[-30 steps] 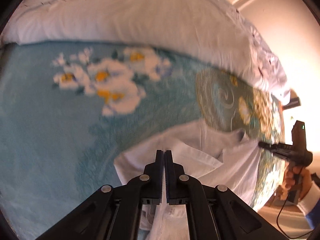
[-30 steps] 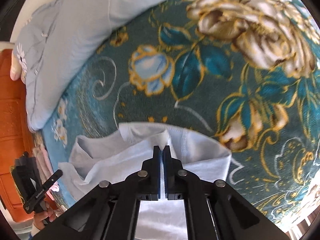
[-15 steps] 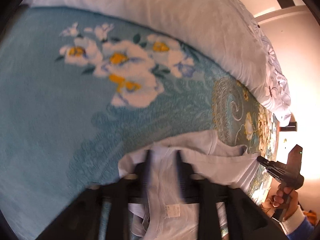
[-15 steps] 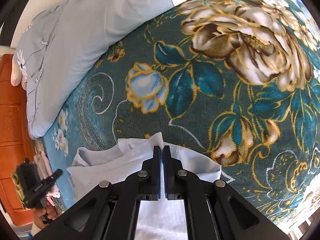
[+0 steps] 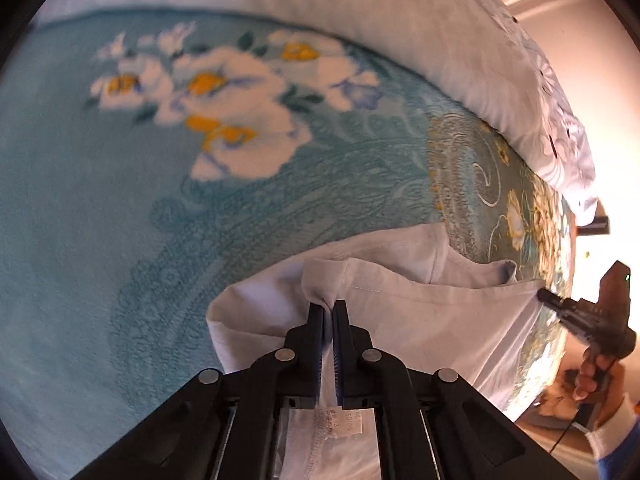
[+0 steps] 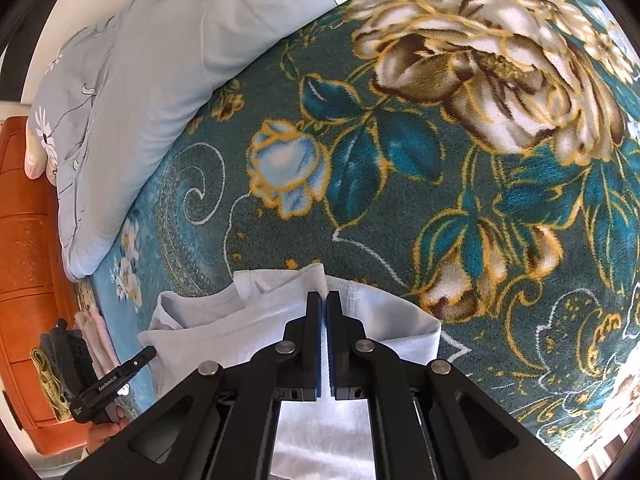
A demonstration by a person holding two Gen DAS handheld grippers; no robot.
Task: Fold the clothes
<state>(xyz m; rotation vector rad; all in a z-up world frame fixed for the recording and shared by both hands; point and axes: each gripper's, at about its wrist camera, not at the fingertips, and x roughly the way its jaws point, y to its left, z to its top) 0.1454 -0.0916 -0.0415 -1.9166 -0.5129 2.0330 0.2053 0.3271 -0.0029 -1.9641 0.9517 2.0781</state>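
A white shirt point(image 5: 440, 320) lies bunched on a teal floral blanket point(image 5: 120, 240), stretched between both grippers. My left gripper point(image 5: 328, 305) is shut on a pinched fold at the shirt's left side, and a care label point(image 5: 340, 424) shows under its fingers. At the far right of that view, a hand holds the right gripper point(image 5: 544, 294) at the shirt's other end. In the right wrist view, my right gripper point(image 6: 324, 295) is shut on the hemmed edge of the shirt point(image 6: 224, 328). The left gripper point(image 6: 150, 354) shows at lower left.
A pale grey duvet point(image 5: 320, 12) point(image 6: 160, 60) lies along the far side of the blanket point(image 6: 400, 160). An orange wooden headboard point(image 6: 28, 240) stands at the left. Folded pinkish cloth point(image 6: 96, 328) lies near it at the bed's edge.
Half a second ago my left gripper was open and blurred over the shirt; now it is shut on a fold. The right gripper stayed shut on the shirt's edge and moved little.
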